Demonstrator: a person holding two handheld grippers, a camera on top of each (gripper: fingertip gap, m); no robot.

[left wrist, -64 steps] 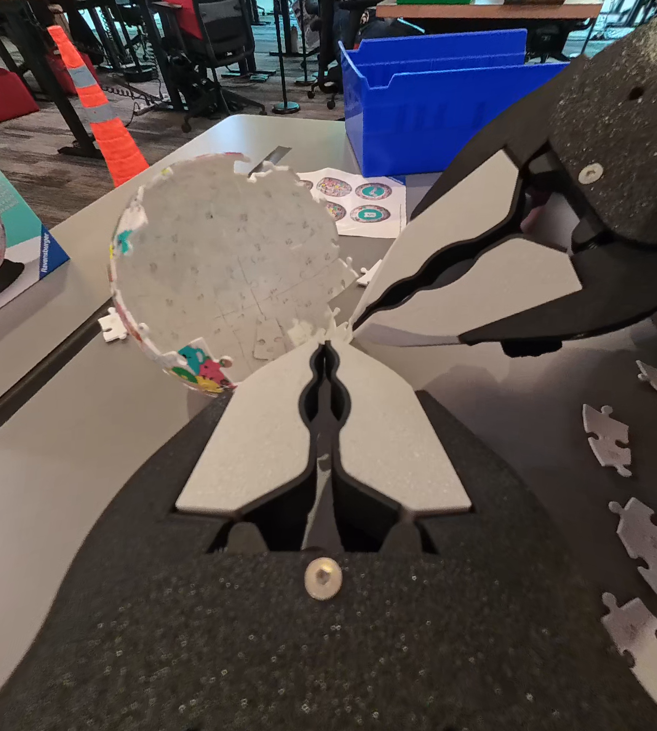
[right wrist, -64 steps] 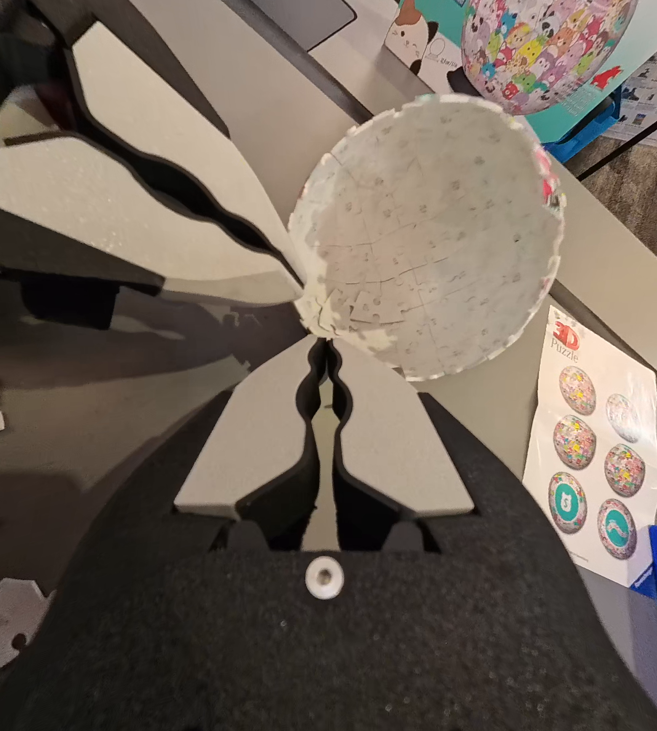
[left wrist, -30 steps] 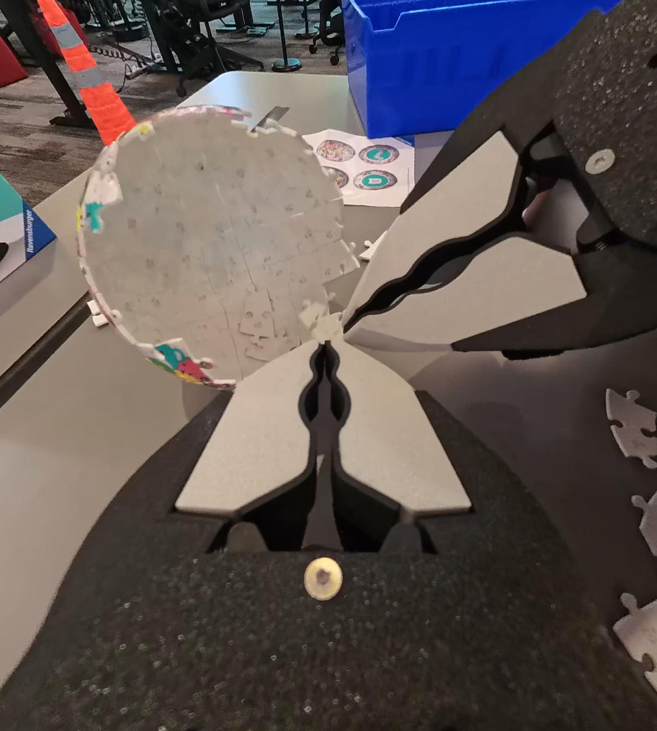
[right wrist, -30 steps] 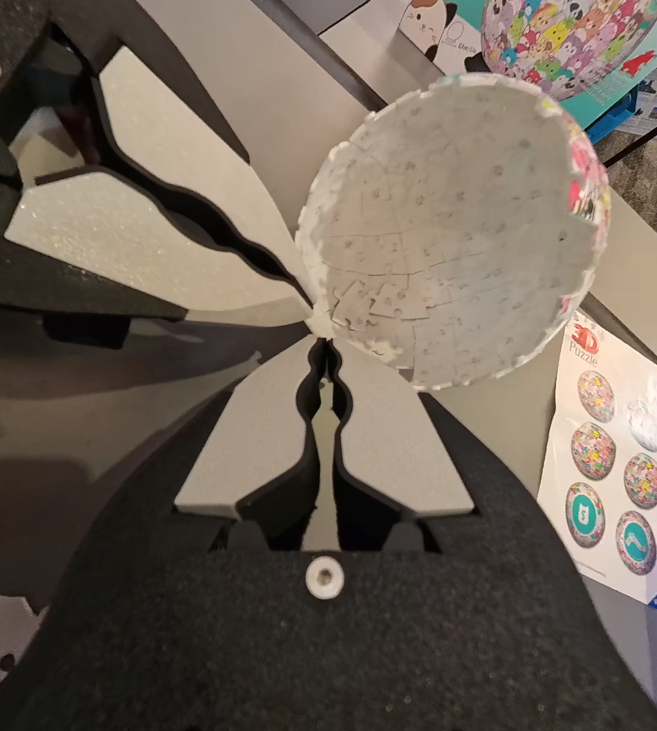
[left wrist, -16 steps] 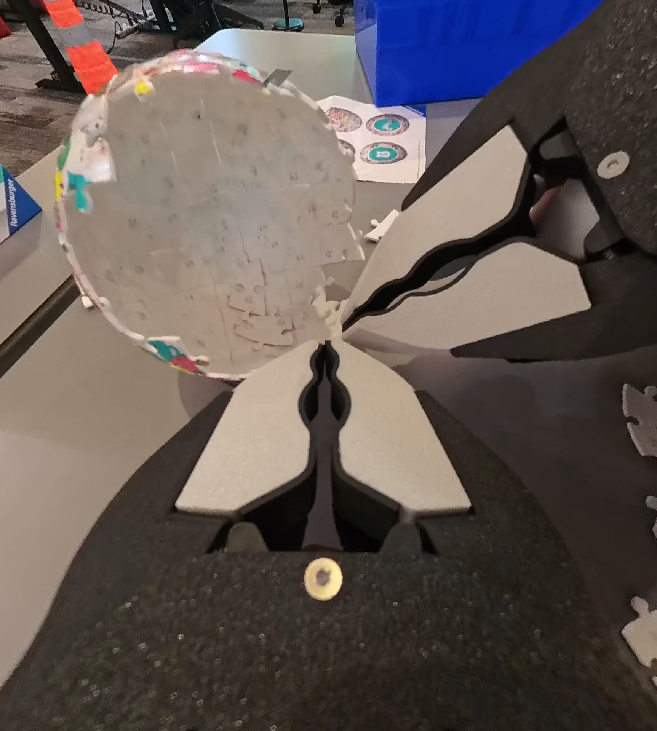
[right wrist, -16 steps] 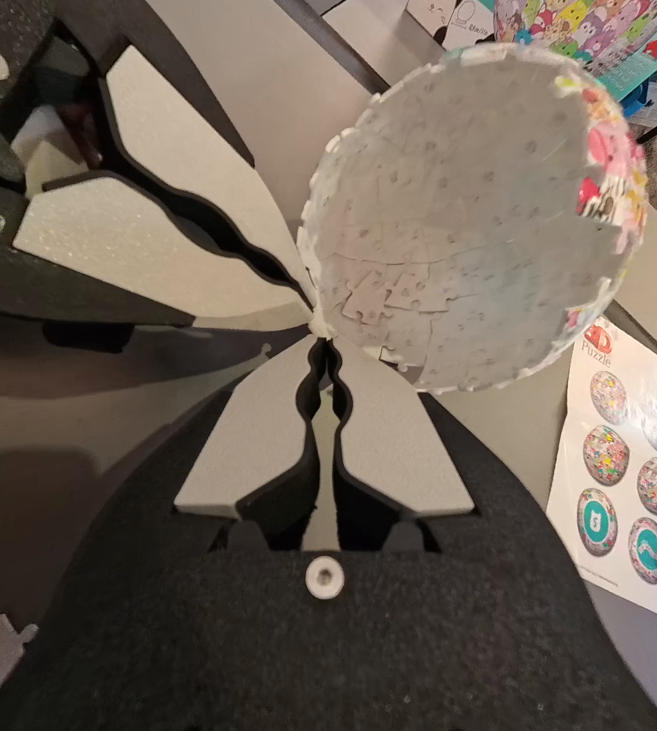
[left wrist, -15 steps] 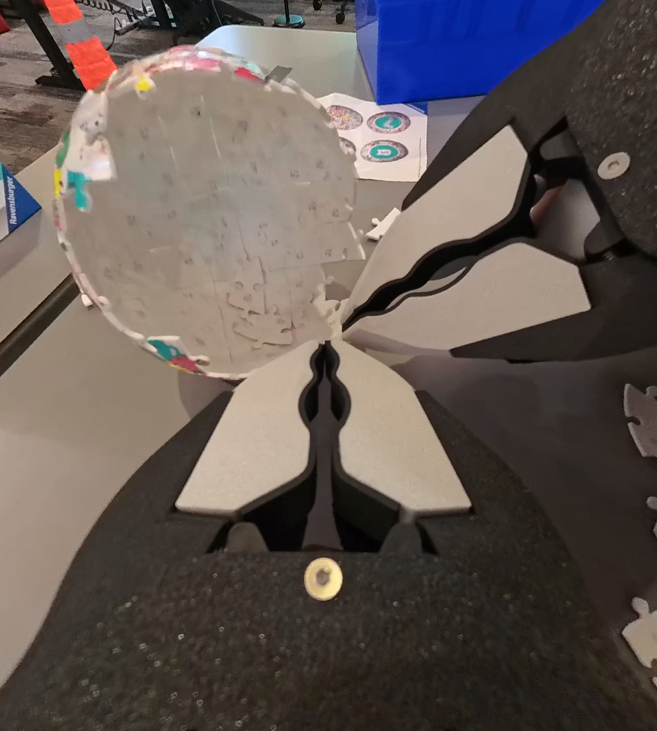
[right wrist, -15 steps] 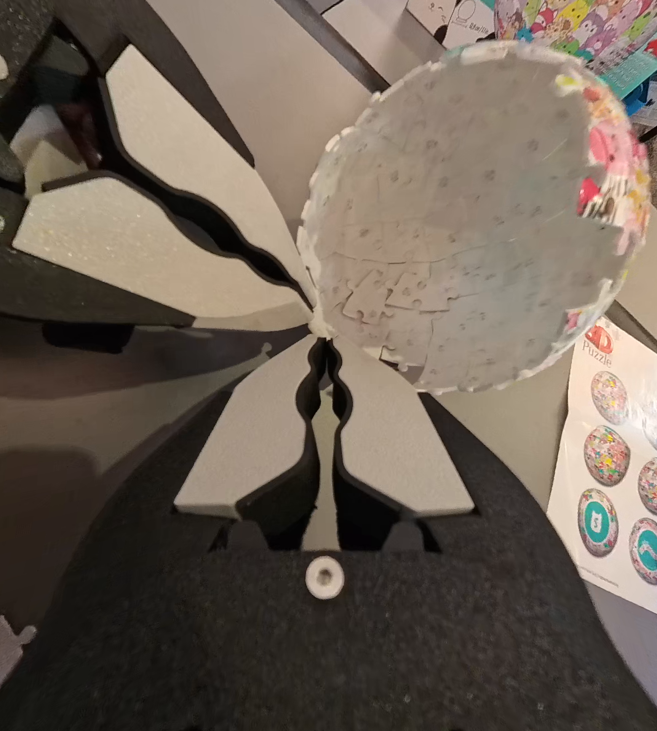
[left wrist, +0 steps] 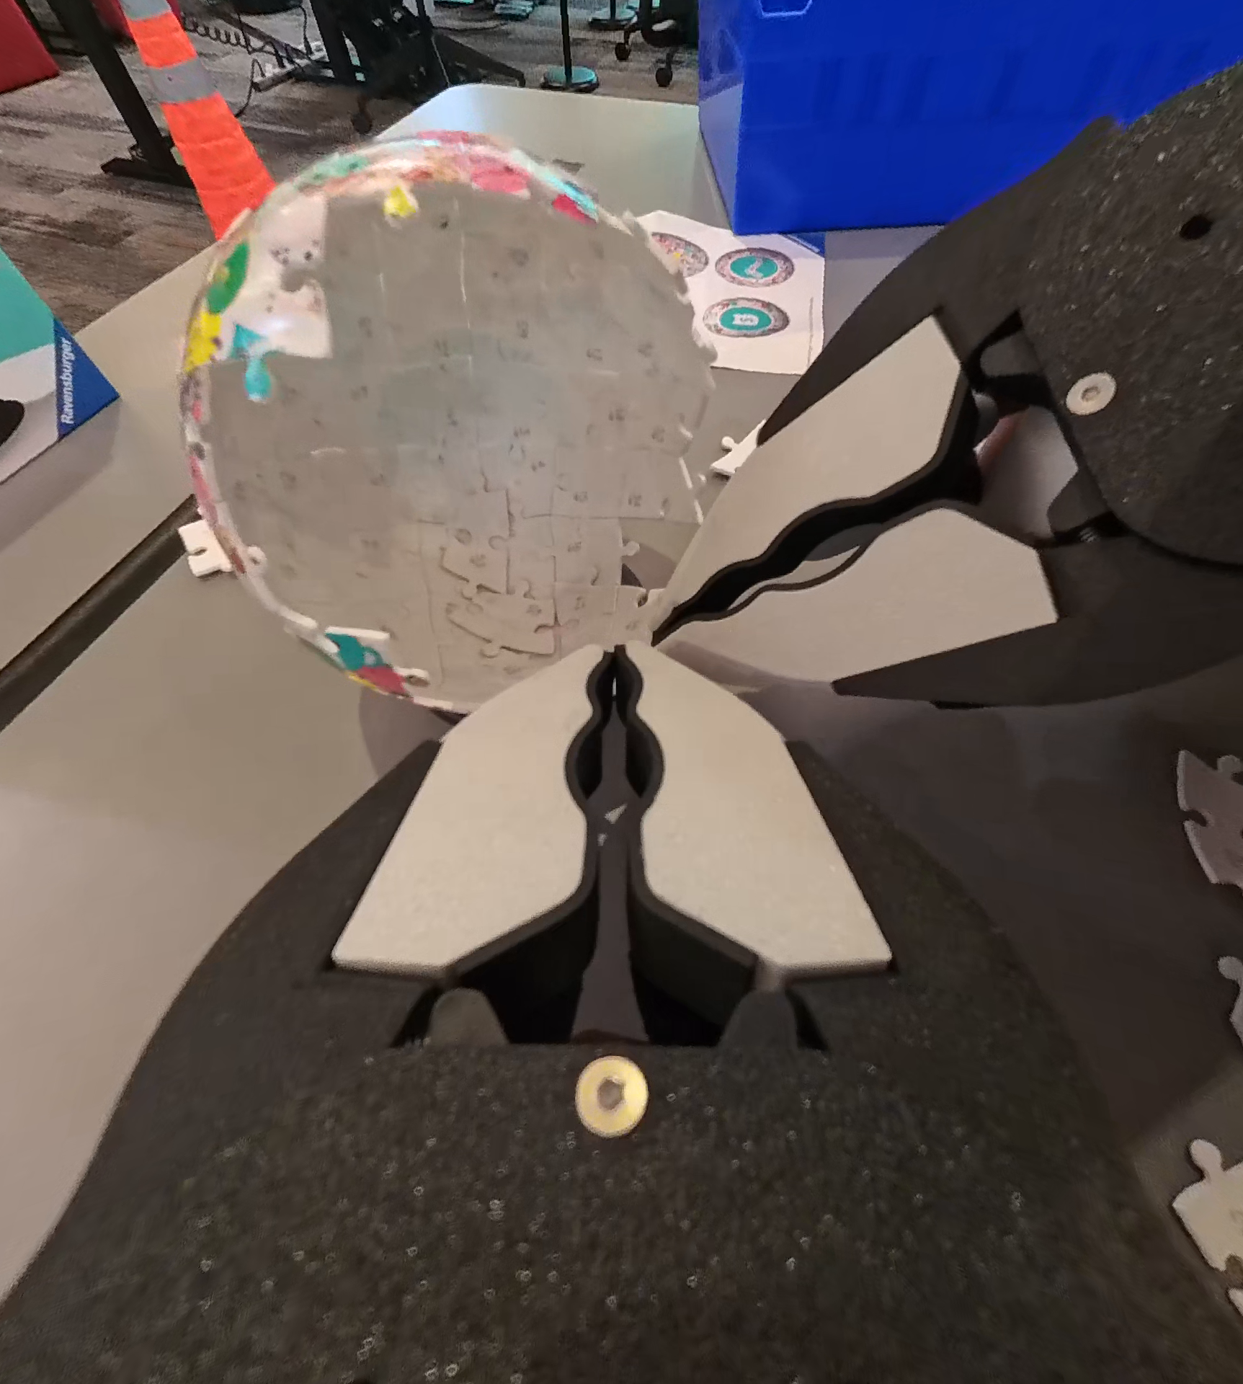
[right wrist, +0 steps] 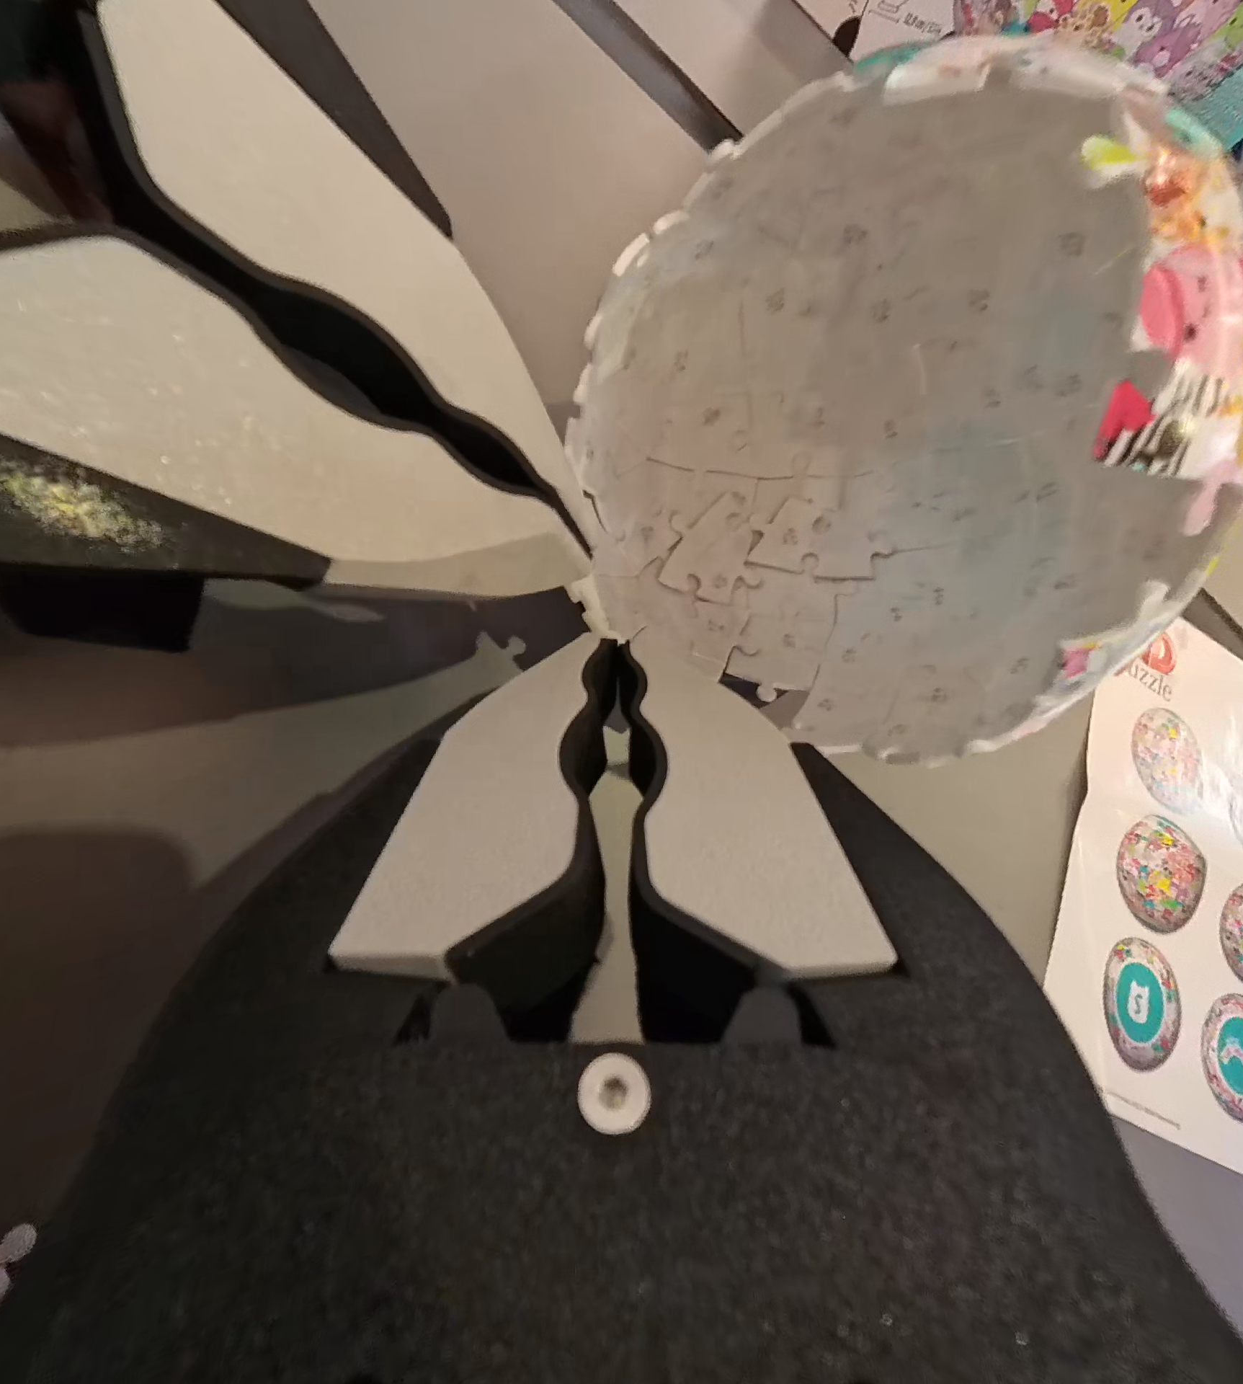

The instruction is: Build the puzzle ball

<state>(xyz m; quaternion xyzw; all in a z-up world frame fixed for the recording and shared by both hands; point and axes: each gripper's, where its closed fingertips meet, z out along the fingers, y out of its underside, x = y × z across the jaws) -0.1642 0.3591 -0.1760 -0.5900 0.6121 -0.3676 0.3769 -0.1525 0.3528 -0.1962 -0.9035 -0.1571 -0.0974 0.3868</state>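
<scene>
Now puzzle ball (left wrist: pixel 446 419) tilts further upright.

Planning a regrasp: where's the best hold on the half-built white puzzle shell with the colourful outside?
Probably the rim. The half-built puzzle shell is a thin open bowl tipped on edge, so only its jagged edge fits between two fingers. Come at the bottom edge from the open, concave side, one finger inside, one outside. The left gripper and right gripper both pinch there now, side by side.
</scene>
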